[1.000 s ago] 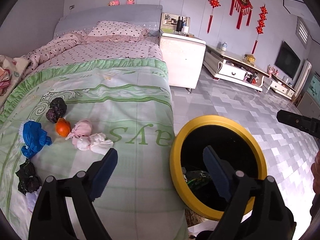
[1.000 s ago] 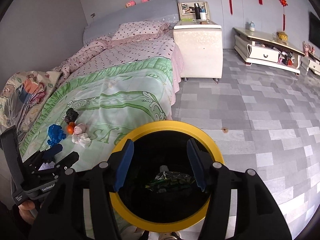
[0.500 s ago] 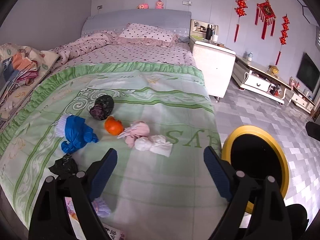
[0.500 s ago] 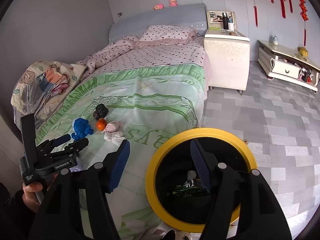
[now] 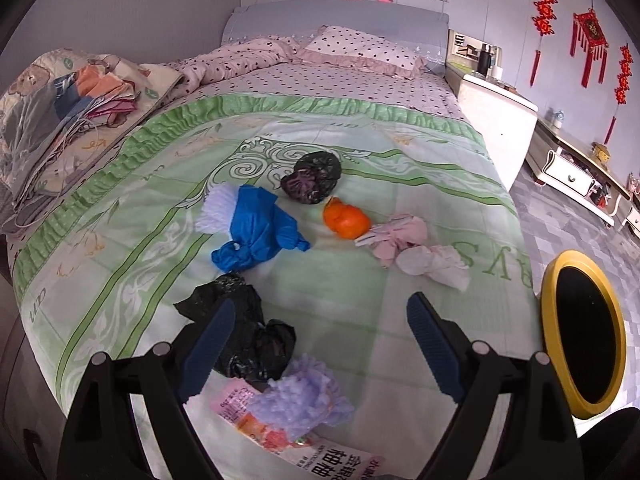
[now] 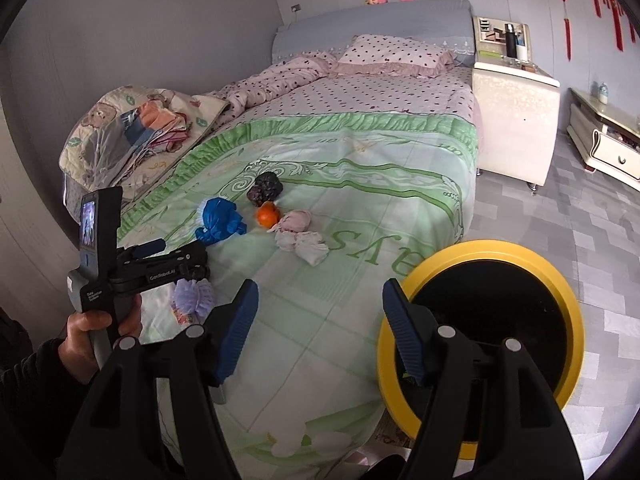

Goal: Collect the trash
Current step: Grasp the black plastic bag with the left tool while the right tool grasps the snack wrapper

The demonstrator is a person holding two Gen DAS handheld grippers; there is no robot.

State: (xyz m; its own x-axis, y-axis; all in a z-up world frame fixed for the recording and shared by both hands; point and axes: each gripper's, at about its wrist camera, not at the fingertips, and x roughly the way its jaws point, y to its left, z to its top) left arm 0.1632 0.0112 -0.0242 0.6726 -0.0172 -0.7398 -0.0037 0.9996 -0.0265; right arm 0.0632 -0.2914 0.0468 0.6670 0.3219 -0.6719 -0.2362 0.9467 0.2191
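Several tied trash bags lie on the green bedspread [image 5: 360, 152]: a black crumpled bag [image 5: 244, 328], a blue bag [image 5: 256, 236], a dark bag [image 5: 314, 176], an orange bag [image 5: 346, 218], pink [image 5: 400, 236] and white [image 5: 432, 264] bags, a lilac bag [image 5: 300, 396] on a printed wrapper [image 5: 320, 448]. My left gripper [image 5: 316, 344] is open and empty just above the black and lilac bags; it also shows in the right wrist view [image 6: 160, 256]. My right gripper [image 6: 318, 328] is open and empty beside the yellow-rimmed black bin [image 6: 480, 256].
The bin [image 5: 582, 340] stands on the tiled floor at the bed's right corner. Folded clothes and a quilt [image 5: 68, 96] lie at the bed's left edge. A white nightstand [image 6: 516, 120] and a low TV cabinet [image 5: 576, 172] stand to the right.
My left gripper has swung left from over the bin to over the trash bags on the bed. My right gripper has shifted left, so the bin now lies to its right.
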